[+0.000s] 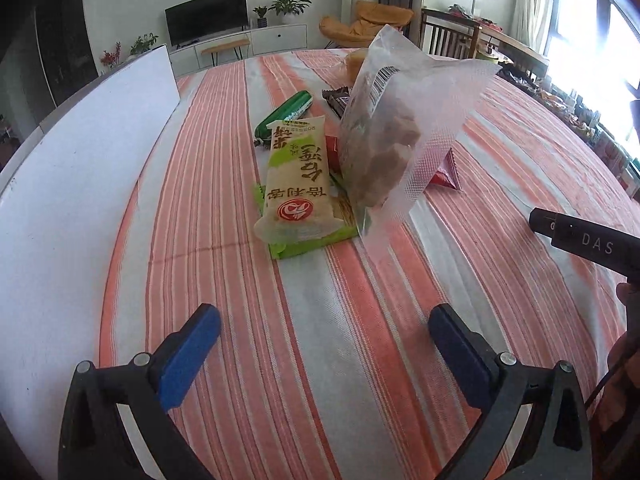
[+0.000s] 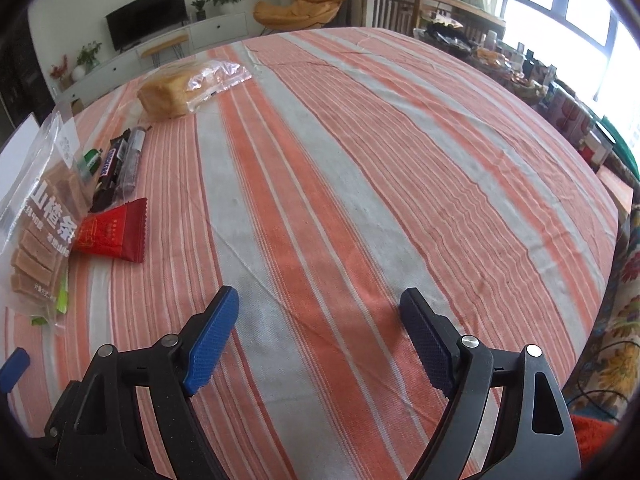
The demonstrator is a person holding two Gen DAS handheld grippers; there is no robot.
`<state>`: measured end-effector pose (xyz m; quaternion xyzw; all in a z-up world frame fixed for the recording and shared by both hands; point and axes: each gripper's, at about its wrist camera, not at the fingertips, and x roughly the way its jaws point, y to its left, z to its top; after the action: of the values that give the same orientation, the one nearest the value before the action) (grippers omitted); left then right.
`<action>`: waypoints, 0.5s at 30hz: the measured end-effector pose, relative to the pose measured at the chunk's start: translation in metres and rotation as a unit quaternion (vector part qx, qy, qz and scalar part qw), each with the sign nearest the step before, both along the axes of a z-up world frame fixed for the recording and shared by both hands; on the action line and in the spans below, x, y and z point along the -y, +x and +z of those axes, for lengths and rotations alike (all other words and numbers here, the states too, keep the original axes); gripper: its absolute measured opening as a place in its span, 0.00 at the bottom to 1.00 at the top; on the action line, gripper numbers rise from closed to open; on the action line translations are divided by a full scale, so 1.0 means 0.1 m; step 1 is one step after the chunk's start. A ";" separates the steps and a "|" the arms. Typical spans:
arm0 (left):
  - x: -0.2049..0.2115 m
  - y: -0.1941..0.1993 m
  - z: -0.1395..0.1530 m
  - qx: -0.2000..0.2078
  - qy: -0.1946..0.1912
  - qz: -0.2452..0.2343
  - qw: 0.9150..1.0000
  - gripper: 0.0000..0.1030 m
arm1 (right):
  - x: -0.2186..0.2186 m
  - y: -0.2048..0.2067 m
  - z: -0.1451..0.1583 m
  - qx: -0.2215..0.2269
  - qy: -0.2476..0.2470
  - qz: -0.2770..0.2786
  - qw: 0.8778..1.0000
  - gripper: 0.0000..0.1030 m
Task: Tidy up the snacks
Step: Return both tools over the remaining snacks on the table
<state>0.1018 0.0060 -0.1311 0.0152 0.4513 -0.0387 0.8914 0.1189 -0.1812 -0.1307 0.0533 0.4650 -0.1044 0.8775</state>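
Note:
A pile of snacks lies on the striped tablecloth (image 1: pixel 248 320). In the left wrist view a beige rice-cracker pack (image 1: pixel 298 184) rests on a green packet (image 1: pixel 312 244), and a clear bag of brown bars (image 1: pixel 396 136) stands tilted beside it. A green tube (image 1: pixel 286 114), a dark chocolate bar (image 1: pixel 340 102) and a red packet (image 1: pixel 446 172) lie behind. My left gripper (image 1: pixel 324 318) hangs open over bare cloth in front of the pile. In the right wrist view the clear bag (image 2: pixel 38 232), red packet (image 2: pixel 114 230), chocolate bar (image 2: pixel 110 172) and bagged bread (image 2: pixel 176 90) lie at left. My right gripper (image 2: pixel 320 300) is open over bare cloth.
A white board (image 1: pixel 80 184) lies along the table's left edge. The other gripper's black body (image 1: pixel 588 240) and a hand show at the right of the left wrist view. Cluttered shelves (image 2: pixel 568 116) run along the window side. A TV, plants and an orange chair stand far behind.

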 end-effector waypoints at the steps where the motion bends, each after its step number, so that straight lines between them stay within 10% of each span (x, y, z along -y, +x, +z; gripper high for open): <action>1: 0.00 0.00 0.00 0.000 0.000 0.000 1.000 1.00 | 0.00 0.00 0.00 0.000 0.000 0.000 1.000 0.83; 15: 0.00 0.00 0.00 0.000 0.000 0.000 1.000 1.00 | 0.00 0.00 -0.02 -0.009 0.002 -0.005 1.000 0.89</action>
<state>0.1018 0.0059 -0.1310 0.0153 0.4515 -0.0387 0.8913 0.1191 -0.1817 -0.1326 0.0559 0.4729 -0.1083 0.8726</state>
